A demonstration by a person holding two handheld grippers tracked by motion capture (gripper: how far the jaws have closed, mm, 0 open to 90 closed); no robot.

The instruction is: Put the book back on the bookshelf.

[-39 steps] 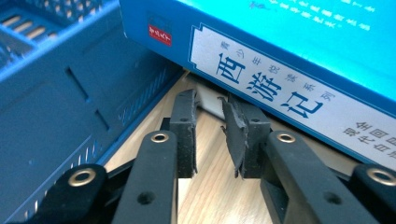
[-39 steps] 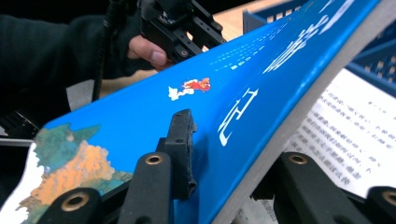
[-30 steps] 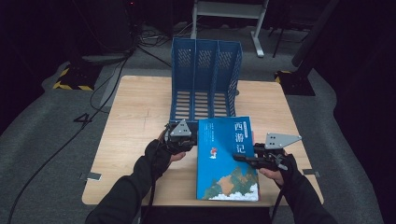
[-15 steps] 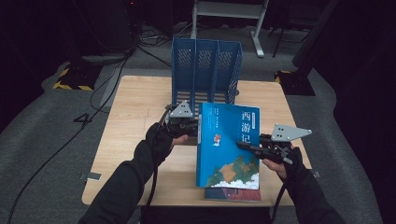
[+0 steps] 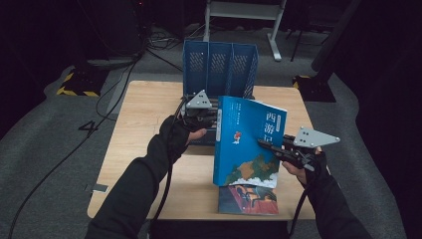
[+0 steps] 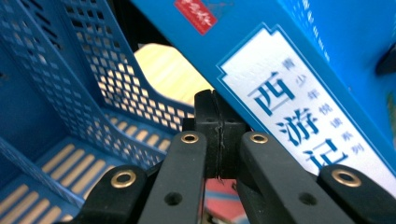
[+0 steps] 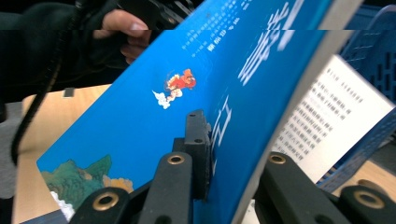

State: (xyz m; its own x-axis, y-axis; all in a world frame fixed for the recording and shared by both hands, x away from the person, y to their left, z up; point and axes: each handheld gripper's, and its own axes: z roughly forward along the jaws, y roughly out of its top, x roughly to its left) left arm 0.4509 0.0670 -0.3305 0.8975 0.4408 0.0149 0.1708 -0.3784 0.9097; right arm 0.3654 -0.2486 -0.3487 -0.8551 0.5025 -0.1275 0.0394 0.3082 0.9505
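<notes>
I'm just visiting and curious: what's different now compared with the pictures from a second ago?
The blue book has been lifted off the table and tilted up toward the blue file rack, uncovering a second book beneath. The right gripper, its jaws just closing, clamps the book's right edge; the left gripper, jaws shut, rose along the spine side. The rack and the wooden table stayed put.

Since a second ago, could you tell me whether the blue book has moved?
Yes: the blue book has tipped up off the table, toward the blue file rack.
</notes>
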